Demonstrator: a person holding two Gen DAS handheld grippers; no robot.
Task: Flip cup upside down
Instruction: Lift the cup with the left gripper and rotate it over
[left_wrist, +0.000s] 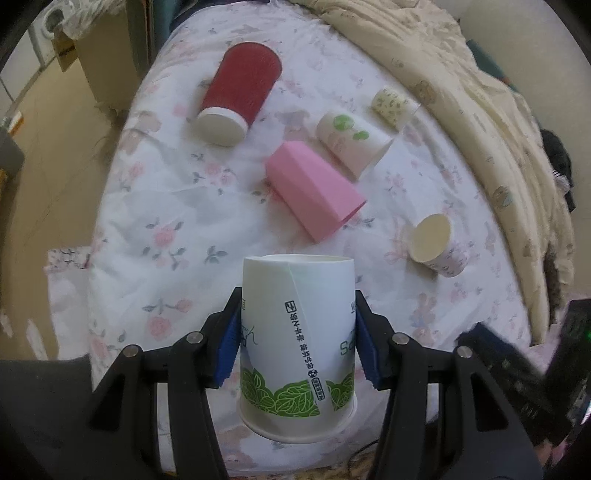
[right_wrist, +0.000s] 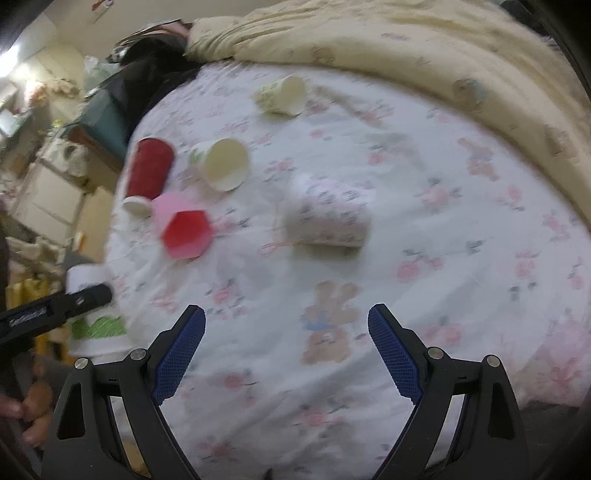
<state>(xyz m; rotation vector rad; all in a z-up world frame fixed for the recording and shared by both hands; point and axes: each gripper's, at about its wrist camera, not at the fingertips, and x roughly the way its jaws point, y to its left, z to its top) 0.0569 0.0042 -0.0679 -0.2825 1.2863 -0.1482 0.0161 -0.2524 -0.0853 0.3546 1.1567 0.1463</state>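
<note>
nearest the left wrist camera, the left gripper (left_wrist: 297, 336) is clamped on the white paper cup with the green leaf band (left_wrist: 297, 332), its blue pads (left_wrist: 227, 347) pressing the wall on the left and right sides about halfway along. the cup sits squarely between the fingers with its rolled rim nearest the camera and its flat base pointing away, held above the floral bedsheet (left_wrist: 155, 229) near the bed's near edge. whether it touches the sheet i cannot tell. by my judgement it is light, thin-walled and easy to dent, so a mid-wall pinch is a fair hold as long as the squeeze is gentle; the waxy paper could slip if loosened too early.

the right gripper (right_wrist: 286, 350) has its fingers spread wide apart and holds nothing, hovering over the sheet; in its blurred view the held cup (right_wrist: 92, 317) shows at the far left edge.

further out lie other cups, all on their sides: a small patterned cup (left_wrist: 437, 245) to the right, a pink cup (left_wrist: 314, 186) in the middle, a white cup with green dots (left_wrist: 352, 142) beyond it, a red ribbed cup (left_wrist: 240, 92) far left and a small yellowish cup (left_wrist: 391, 103) far right, by the beige quilt (left_wrist: 461, 92).
</note>
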